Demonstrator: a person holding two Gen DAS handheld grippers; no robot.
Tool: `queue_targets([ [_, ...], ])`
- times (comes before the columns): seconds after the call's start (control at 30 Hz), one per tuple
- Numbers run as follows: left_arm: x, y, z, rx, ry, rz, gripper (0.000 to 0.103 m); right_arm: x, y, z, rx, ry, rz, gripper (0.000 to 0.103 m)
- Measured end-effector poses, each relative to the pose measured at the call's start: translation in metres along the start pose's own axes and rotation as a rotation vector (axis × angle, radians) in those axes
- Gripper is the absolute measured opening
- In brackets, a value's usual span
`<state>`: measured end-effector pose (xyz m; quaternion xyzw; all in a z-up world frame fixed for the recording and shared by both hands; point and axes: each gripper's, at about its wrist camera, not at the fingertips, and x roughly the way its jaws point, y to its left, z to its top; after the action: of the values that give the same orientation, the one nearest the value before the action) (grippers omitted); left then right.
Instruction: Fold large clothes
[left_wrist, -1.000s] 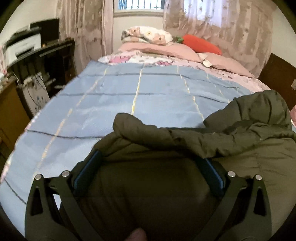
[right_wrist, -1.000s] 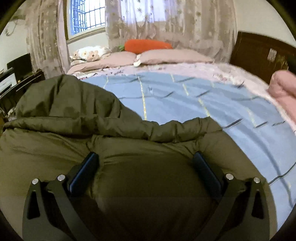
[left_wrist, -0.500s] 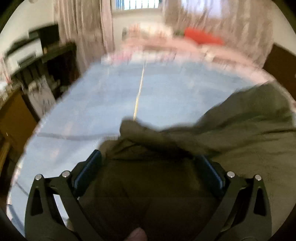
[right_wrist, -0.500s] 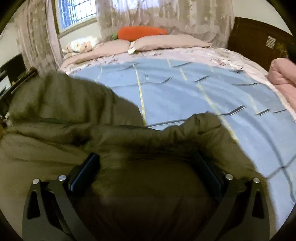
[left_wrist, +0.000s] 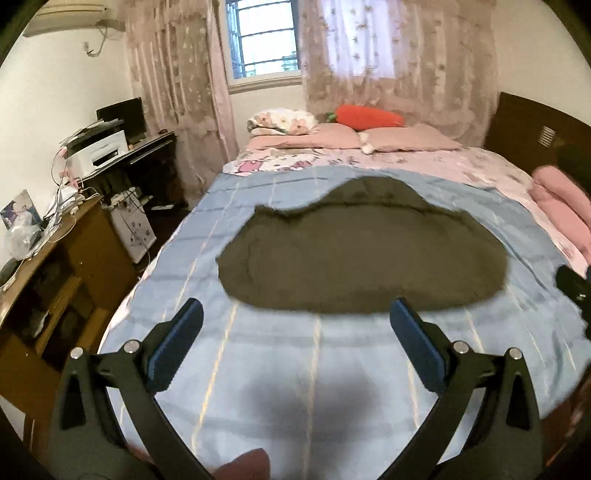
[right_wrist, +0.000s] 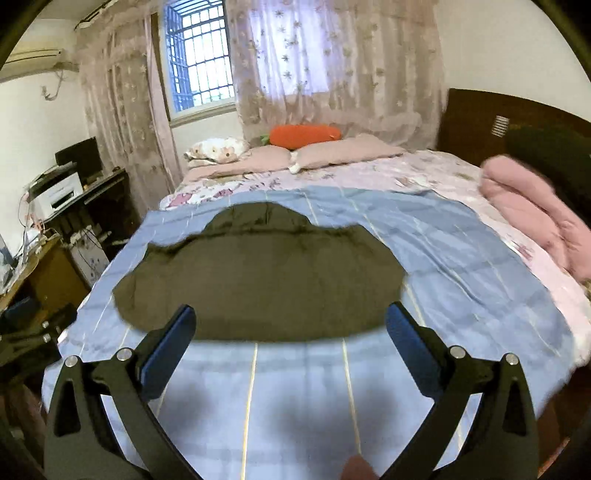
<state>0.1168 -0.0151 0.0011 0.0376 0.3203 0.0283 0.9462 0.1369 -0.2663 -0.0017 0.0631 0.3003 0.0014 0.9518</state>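
Note:
A dark olive padded jacket lies folded in a wide bundle across the blue quilt, its hood bulging at the far edge; the right wrist view shows the same jacket. My left gripper hovers open above the quilt, short of the jacket's near edge, with nothing between its blue pads. My right gripper is also open and empty, its tips just over the jacket's near edge. In the left wrist view, part of the right gripper shows at the far right edge.
Pink pillows and an orange carrot cushion lie at the head of the bed. A rolled pink blanket sits on the right side. A wooden desk and a printer stand to the left. A dark headboard rises at right.
Both grippers have let go of the jacket and pulled back and up from it. The jacket now lies on the quilt, farther away in both views.

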Motion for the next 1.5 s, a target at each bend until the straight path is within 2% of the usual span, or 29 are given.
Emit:
queue_targets([
  [0.07, -0.037, -0.009, -0.027, 0.020, 0.028, -0.049, 0.101, -0.042, 0.004, -0.024, -0.004, 0.000, -0.024, 0.102],
  [0.17, -0.077, -0.014, -0.054, 0.025, 0.058, -0.064, 0.101, -0.093, 0.009, -0.049, -0.028, -0.010, -0.087, 0.102],
  [0.37, -0.173, -0.016, -0.094, 0.031, -0.046, -0.059, 0.101, -0.176, 0.014, -0.075, -0.073, -0.086, -0.075, 0.102],
  [0.6, -0.241, 0.001, -0.100, -0.010, -0.128, -0.037, 0.101, -0.247, 0.005, -0.089, -0.036, -0.133, -0.066, 0.102],
  [0.8, -0.275, 0.014, -0.103, -0.046, -0.171, -0.037, 0.101, -0.266, 0.014, -0.104, -0.054, -0.148, -0.044, 0.102],
  [1.03, -0.285, 0.022, -0.097, -0.078, -0.213, -0.027, 0.101, -0.266, 0.025, -0.104, -0.073, -0.164, -0.025, 0.102],
  [1.5, -0.279, 0.024, -0.104, -0.077, -0.189, -0.032, 0.101, -0.266, 0.029, -0.111, -0.094, -0.164, -0.049, 0.102],
])
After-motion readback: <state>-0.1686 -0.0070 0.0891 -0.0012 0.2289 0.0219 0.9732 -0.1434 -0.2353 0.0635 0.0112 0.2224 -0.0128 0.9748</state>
